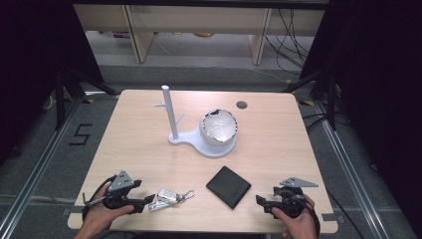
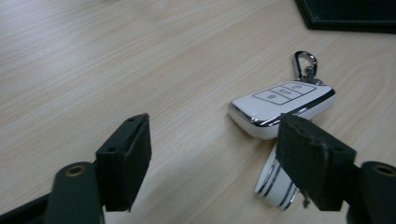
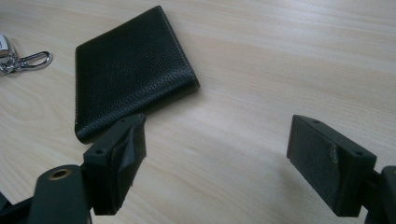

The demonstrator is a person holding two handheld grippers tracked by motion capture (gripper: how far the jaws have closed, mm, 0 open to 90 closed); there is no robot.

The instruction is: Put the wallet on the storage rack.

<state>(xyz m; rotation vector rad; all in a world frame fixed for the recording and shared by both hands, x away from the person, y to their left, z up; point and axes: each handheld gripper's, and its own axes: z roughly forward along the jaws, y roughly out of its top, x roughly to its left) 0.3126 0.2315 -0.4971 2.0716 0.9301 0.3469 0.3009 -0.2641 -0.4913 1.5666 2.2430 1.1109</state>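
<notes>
The big wooden surface point(image 1: 149, 149) holds everything. I use the black wallet point(image 1: 228, 186) as the marker for places. Far behind the wallet stands a white stand point(image 1: 209, 145) with a tall peg point(image 1: 169, 112) and a shiny bowl point(image 1: 218, 127) on it.

Left of the wallet, near the front edge, lies the white car key point(image 1: 166, 195). It lies flat, with a silver clip point(image 1: 187, 194) on the end nearer the wallet and a small white tag point(image 2: 273, 182) on the other end.

The left gripper point(image 1: 149, 201) is just left of the key, on the far side from the wallet. Its jaws stand wide apart and hold nothing. In the left gripper view the key point(image 2: 281, 106) sits close to one jaw, not in the middle of the gap.

The right gripper point(image 1: 261, 200) waits just right of the wallet. Its jaws are wide apart too, with nothing in them.

The step looks like picking up the key. To do it well, I think the left gripper should slide sideways first, so the key body sits in the middle between the jaws. Then it should go low, close to the surface, because the key is thin and flat. It should squeeze the hard white body, not the loose tag or clip, which could slip or swing.
</notes>
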